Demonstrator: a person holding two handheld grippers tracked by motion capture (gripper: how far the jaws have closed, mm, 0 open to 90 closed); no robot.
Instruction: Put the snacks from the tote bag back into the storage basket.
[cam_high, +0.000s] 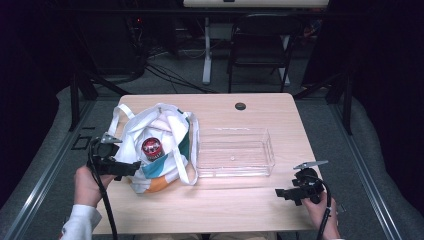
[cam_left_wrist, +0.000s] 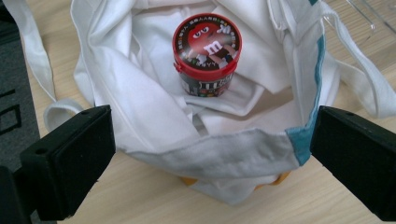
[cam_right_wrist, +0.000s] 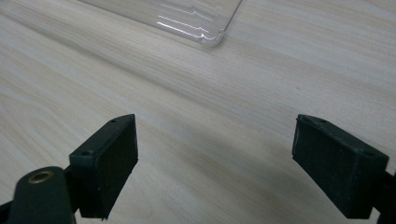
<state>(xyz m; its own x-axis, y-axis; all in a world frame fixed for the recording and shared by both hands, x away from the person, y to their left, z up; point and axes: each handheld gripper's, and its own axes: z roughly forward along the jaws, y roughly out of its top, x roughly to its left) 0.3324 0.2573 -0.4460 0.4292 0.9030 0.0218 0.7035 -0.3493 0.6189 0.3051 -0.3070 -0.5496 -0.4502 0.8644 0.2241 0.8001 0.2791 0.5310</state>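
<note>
Table (cam_high: 225, 205) of pale wood, me at its near edge. My left gripper (cam_high: 131, 168) sits at the near-left part of the table, jaws spread wide and holding nothing, aimed at the mouth of a white tote bag (cam_high: 167, 125). In the left gripper view the bag's (cam_left_wrist: 140, 93) near hem lies between the two jaws, not pinched by either.

The bag lies slumped near the left edge, mouth gaping, with teal and orange patches on its lower side. One strap loops out toward the far-left corner, another trails toward the table's middle.

Inside the bag stands a candy tub (cam_high: 152, 148) with a red lid, upright on the folded white cloth. Seen from my left gripper, the candy tub (cam_left_wrist: 207, 51) is well beyond the jaws, untouched.

Just right of the bag, a clear plastic tray (cam_high: 270, 150) sits mid-table.

My right gripper (cam_high: 280, 192) rests near the near-right corner, jaws wide apart over bare wood, gripping nothing. From the right gripper view, one corner of the tray (cam_right_wrist: 205, 35) lies ahead, well apart from the jaws.
</note>
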